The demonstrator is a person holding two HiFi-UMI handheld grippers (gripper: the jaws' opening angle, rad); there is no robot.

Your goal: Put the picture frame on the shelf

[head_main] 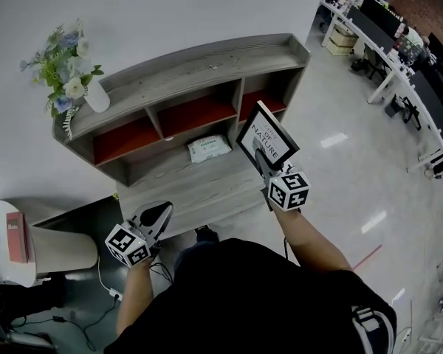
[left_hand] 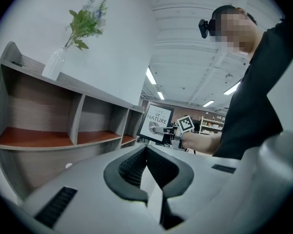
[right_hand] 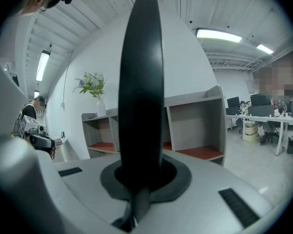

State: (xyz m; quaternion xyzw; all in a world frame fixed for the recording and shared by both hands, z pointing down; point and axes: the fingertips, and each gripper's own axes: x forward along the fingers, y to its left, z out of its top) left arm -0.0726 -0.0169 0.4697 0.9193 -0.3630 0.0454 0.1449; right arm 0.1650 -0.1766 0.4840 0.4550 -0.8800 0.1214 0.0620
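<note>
One picture frame (head_main: pixel 269 133) held in the air before one shelf (head_main: pixel 184 80) by the right gripper (head_main: pixel 261 155).
Head view: the right gripper clamps the frame's lower edge, just short of the shelf's three red-floored bays (head_main: pixel 196 115). The left gripper (head_main: pixel 156 214) hangs lower, well apart. One white packet (head_main: pixel 209 148) lies beyond, between the two grippers. One flower vase (head_main: pixel 96 96) stands beyond the left gripper. Left gripper view: jaws pressed together, empty. Right gripper view: jaws grip the frame's black edge.
</note>
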